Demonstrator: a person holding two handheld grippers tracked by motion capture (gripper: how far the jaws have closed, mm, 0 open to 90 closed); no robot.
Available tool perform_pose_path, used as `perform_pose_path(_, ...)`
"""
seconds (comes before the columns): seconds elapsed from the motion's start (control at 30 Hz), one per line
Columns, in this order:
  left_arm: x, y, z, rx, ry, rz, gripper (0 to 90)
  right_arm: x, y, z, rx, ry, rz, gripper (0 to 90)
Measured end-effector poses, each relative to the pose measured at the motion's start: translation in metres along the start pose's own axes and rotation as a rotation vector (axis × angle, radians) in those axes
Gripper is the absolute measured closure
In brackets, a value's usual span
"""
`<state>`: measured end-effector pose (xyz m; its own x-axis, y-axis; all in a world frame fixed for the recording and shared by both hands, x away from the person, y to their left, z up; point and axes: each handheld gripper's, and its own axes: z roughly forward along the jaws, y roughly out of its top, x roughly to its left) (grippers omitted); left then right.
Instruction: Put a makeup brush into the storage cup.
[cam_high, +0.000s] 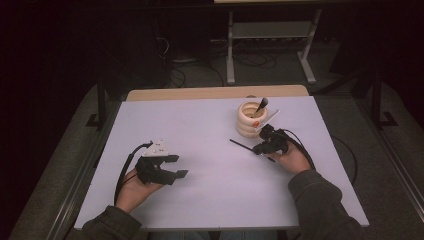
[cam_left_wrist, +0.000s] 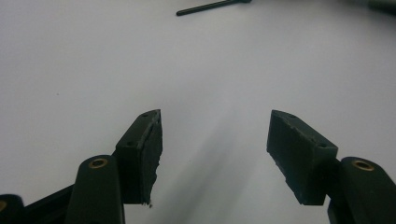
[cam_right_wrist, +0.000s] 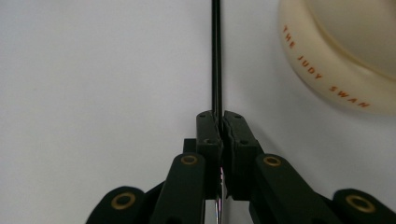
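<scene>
Right gripper view: my right gripper (cam_right_wrist: 219, 122) is clamped on a thin black rod (cam_right_wrist: 216, 51), which runs straight out toward 12 o'clock over the white table (cam_right_wrist: 93, 70); the cream holder (cam_right_wrist: 355, 60) sits at 2 o'clock, apart from the rod. High view: the rod (cam_high: 243, 146) lies flat, at 7 o'clock of the holder (cam_high: 250, 120), where a spoon (cam_high: 261, 106) already stands. I judge the lift should be slow and level, then tip the rod upright before lowering it past the rim. My left gripper (cam_high: 172, 167), jaws apart and empty, rests at 8 o'clock.
</scene>
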<state>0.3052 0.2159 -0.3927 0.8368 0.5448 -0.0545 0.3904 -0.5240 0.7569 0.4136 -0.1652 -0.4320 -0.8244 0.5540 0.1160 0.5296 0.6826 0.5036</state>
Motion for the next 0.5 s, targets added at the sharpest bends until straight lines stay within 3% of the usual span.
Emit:
perform_pose_path(0.3, -0.004, 0.003, 0.000, -0.003, -0.005, 0.010, 35.8, 0.010, -0.001, -0.020, -0.032, 0.017, -0.030, 85.1)
perform_pose_path(0.43, -0.007, 0.006, 0.001, 0.000, -0.013, 0.024, 36.0, 0.018, 0.001, -0.034, -0.038, 0.015, -0.071, 85.1)
perform_pose_path(0.5, -0.009, 0.008, 0.001, -0.006, -0.016, 0.026, 36.2, 0.025, 0.007, -0.048, -0.073, 0.021, -0.113, 85.1)
